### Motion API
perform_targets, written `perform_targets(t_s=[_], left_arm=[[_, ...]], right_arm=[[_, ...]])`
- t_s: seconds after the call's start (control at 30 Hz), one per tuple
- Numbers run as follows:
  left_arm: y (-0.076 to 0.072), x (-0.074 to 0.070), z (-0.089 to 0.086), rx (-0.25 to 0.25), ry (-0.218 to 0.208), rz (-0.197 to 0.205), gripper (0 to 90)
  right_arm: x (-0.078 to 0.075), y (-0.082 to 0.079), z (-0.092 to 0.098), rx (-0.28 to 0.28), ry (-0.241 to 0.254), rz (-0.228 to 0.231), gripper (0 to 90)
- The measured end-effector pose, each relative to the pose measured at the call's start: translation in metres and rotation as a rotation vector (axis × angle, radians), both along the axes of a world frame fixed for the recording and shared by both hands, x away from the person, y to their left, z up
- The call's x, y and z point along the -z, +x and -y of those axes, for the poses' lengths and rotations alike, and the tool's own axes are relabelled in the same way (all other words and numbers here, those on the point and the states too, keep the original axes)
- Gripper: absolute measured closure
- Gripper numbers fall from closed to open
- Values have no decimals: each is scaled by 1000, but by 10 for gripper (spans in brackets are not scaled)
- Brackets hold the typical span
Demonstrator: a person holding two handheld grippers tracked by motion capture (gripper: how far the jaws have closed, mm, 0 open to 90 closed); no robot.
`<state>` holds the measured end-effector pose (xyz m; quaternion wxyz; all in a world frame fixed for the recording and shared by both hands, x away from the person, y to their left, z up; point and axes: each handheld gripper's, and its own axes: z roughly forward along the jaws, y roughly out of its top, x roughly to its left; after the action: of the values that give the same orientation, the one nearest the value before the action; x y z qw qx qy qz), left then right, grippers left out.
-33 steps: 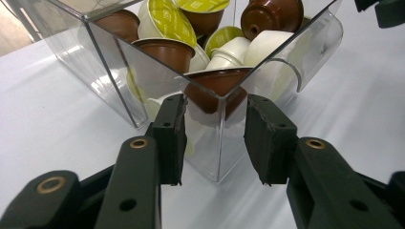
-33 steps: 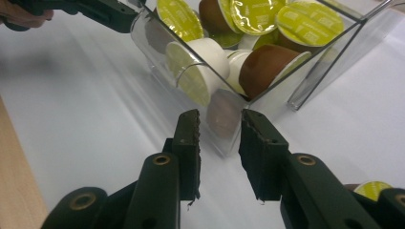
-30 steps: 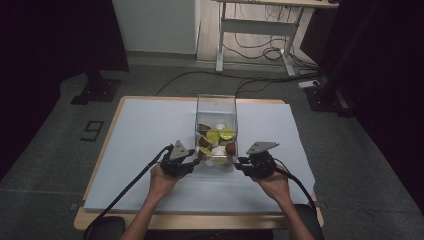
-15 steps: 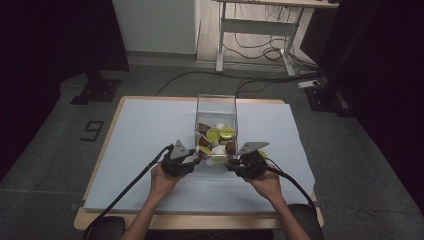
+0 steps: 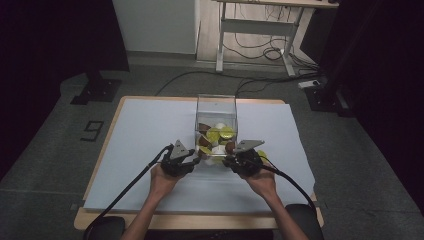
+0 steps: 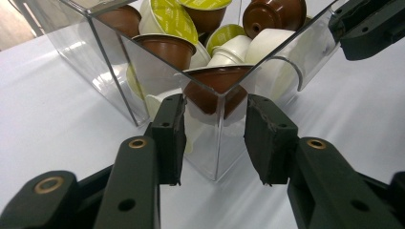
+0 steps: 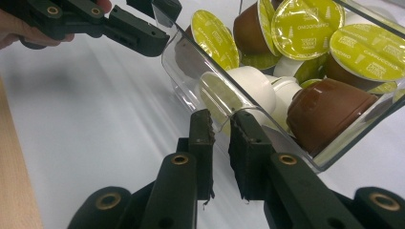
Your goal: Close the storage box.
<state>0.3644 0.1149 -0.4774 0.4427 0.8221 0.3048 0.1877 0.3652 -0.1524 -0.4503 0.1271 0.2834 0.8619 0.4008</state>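
Both grippers now at clear box [image 5: 216, 115]: right gripper [image 7: 220, 129] moved in, jaws pinching its wall; left gripper [image 6: 215, 126] jaws apart astride corner, likely a lift

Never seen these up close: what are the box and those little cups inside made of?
The box looks like clear, glossy acrylic: you see straight through its walls. The capsules seem smooth plastic, brown or cream, some with printed green lids, probably foil.

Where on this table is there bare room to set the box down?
Bare white sheet left of the clear box and right of it toward the table edge. Crowded in front, where the left gripper and right gripper meet the box.
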Motion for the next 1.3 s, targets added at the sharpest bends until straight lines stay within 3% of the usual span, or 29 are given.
perform_targets(t_s=[0.27,0.6,1.0,1.3], left_arm=[[0,0,-1,5,8,-12,556],[2,6,0,29,25,-68,470],[2,19,5,72,78,-137,260],[1,27,8,92,90,-167,146]], right_arm=[[1,3,-3,2,1,10,788],[0,10,-6,44,-28,40,790],[-1,19,-8,70,-40,51,789],[-1,22,-7,69,-33,45,787]])
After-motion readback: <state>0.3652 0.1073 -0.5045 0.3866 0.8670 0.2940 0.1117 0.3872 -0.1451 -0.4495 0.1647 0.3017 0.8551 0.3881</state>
